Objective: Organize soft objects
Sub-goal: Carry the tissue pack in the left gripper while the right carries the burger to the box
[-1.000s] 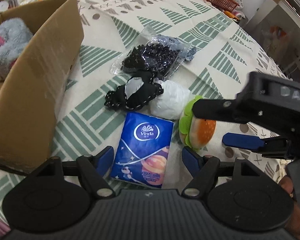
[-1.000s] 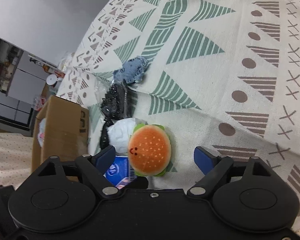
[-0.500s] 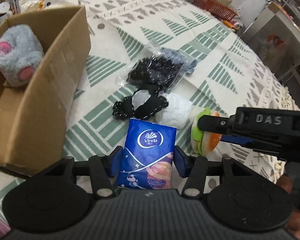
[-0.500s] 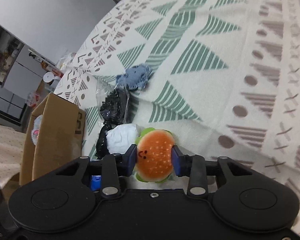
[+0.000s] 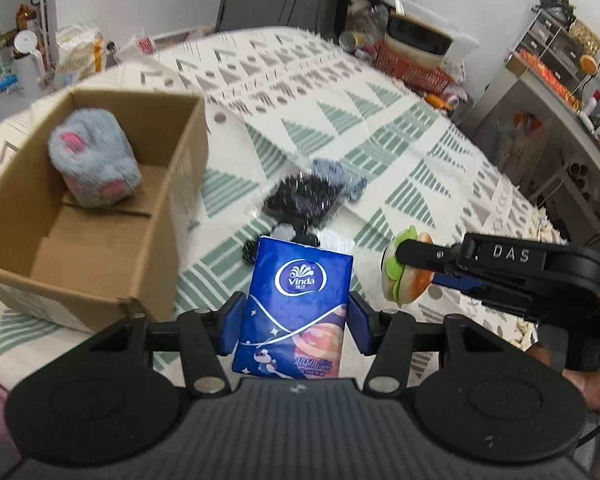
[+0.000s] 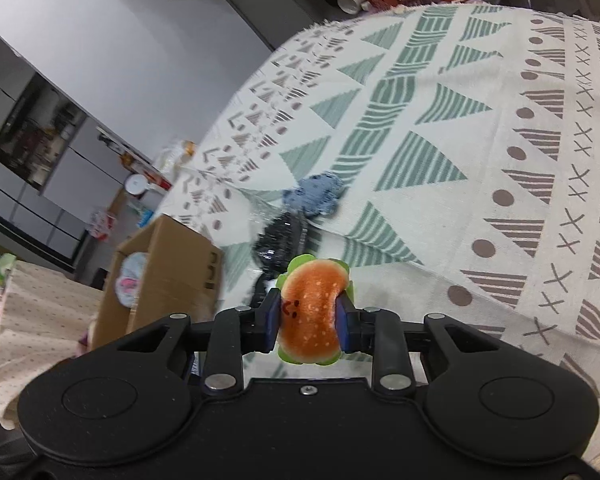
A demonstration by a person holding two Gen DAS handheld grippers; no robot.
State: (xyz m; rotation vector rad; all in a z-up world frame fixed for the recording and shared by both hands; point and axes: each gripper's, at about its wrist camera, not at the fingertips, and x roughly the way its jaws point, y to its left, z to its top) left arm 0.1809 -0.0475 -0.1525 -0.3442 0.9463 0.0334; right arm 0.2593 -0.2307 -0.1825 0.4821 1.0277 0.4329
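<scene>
tissue pack (image 5: 296, 304) hides black item (image 5: 286, 236); cardboard box (image 5: 100, 216) left edge cropped

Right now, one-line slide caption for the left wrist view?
Left gripper clamps tissue pack beside box holding grey plush; right gripper grips burger plush.

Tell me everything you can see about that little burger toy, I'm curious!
The burger toy is a small plush: an orange-brown bun speckled with white sesame dots, a tiny stitched smiley face, and a green lettuce frill around the edge. It looks soft, since the right gripper pinches it into a waisted shape between two blue pads. It is held up above the patterned cloth, touching nothing but those pads.
</scene>
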